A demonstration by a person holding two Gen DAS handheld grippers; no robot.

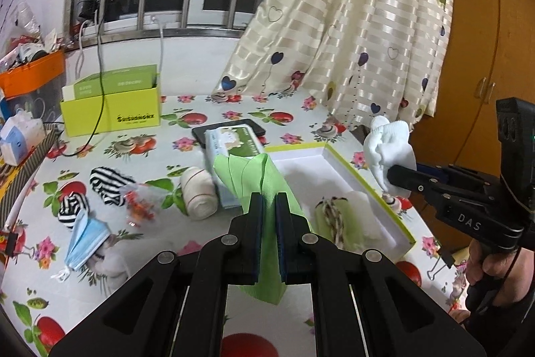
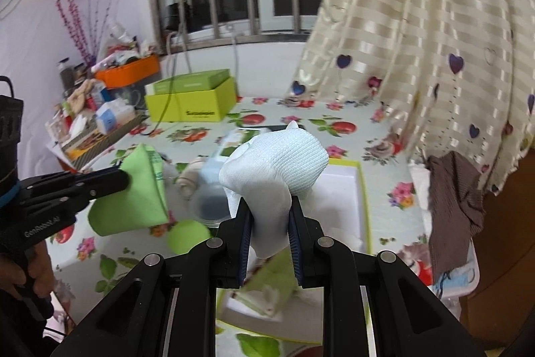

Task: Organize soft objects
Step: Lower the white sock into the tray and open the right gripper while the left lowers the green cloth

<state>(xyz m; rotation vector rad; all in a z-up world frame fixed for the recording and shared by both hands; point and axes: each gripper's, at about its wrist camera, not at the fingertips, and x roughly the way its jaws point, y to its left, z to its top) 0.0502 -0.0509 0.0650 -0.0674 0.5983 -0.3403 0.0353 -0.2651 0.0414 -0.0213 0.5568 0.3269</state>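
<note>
My left gripper is shut on a light green cloth and holds it above the table; it also shows in the right wrist view. My right gripper is shut on a white sock, held over the white tray with the yellow-green rim; the sock shows in the left wrist view. A rolled green cloth tied with twine lies in the tray. On the floral table lie a beige bandage roll, striped socks and a blue face mask.
A yellow-green box stands at the back left with a cable over it. A tissue pack lies on a black phone. An orange bin and clutter sit at the far left. A curtain hangs at the right. A brown cloth lies at the table's right edge.
</note>
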